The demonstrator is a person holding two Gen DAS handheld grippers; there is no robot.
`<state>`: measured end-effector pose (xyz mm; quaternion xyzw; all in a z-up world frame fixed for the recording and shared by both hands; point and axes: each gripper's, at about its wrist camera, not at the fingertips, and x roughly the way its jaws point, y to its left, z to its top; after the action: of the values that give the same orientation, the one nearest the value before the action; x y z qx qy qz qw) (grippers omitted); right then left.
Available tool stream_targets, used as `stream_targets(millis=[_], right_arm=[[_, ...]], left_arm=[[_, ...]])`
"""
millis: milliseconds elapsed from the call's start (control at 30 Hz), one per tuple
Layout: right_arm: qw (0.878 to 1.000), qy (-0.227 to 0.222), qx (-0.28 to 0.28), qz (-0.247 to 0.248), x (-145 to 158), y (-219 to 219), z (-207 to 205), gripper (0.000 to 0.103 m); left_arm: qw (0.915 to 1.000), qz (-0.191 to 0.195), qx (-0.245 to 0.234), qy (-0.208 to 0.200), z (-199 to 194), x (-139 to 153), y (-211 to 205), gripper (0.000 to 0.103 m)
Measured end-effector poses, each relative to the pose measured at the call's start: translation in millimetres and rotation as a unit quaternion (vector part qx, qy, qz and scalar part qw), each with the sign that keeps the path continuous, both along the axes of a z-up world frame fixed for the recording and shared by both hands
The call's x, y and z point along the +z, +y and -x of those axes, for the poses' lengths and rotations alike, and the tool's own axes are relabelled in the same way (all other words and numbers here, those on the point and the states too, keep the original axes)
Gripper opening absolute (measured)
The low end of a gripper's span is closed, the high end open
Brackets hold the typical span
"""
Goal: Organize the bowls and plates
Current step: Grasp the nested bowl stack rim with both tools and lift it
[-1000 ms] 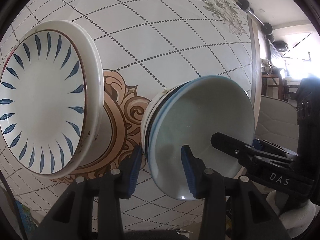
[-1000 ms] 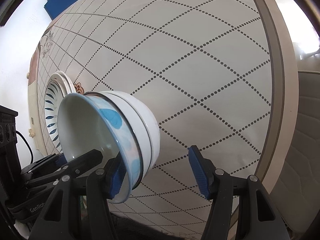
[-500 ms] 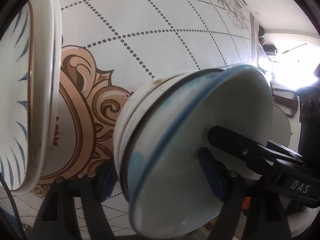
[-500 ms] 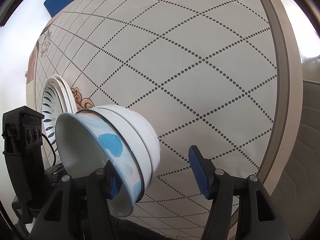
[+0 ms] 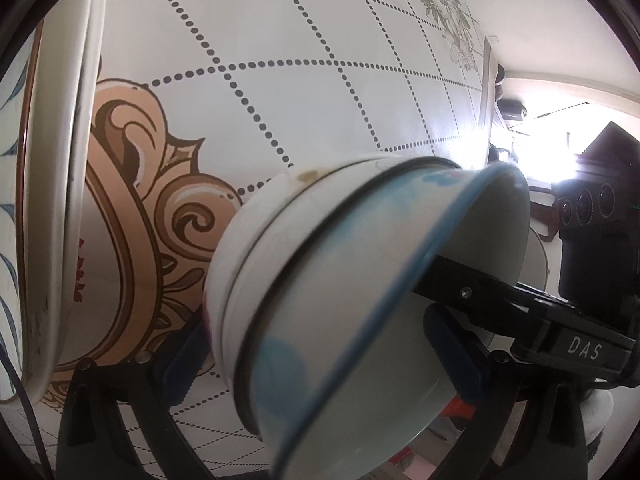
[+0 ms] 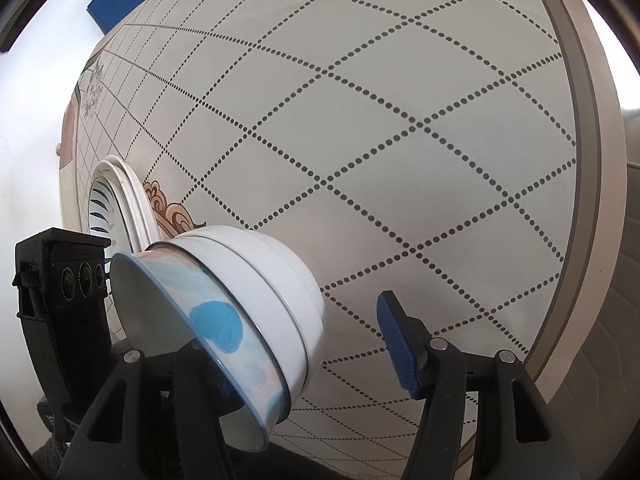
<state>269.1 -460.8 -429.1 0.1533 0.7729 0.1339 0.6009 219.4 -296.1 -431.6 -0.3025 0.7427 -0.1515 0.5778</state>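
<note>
A stack of nested bowls, white below and a blue-patterned one on top, stands on the patterned table. It also shows in the right wrist view. My left gripper is open, its jaws on either side of the stack's lower part. My right gripper is open; its left finger is hidden behind the bowls' rim, its right finger stands free. A stack of white plates with blue leaf marks lies to the left, and shows in the right wrist view.
The round table has a dotted diamond cloth and a brown rim. A padded chair stands past the table edge on the right. A blue box sits beyond the far edge.
My left gripper has moved in close to the bowls, which now sit between its wide-open jaws. The bowl stack looks more tilted in the right wrist view. The right gripper stays open.
</note>
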Motion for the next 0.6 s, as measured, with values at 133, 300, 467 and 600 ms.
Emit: stream_targets(millis=[133,300,467,600], right_arm=[[1.0,0.009,-0.012,-0.021,-6,-2,1,0.063],[0.999,0.016,-0.016,-0.043,-10,-9,6,0.063],[0.995,0.032,-0.033,-0.093,-26,-4,15,0.062],[0.987,0.033,-0.065,-0.141,-39,-3,20,0.061]], left_arm=[[0.9979,-0.059,0.015,-0.021,8,16,10,0.078],[0.9951,-0.075,0.027,-0.059,13,35,31,0.064],[0.9954,-0.063,0.04,-0.06,6,29,39,0.05],[0.9949,-0.061,0.043,-0.067,2,30,46,0.047]])
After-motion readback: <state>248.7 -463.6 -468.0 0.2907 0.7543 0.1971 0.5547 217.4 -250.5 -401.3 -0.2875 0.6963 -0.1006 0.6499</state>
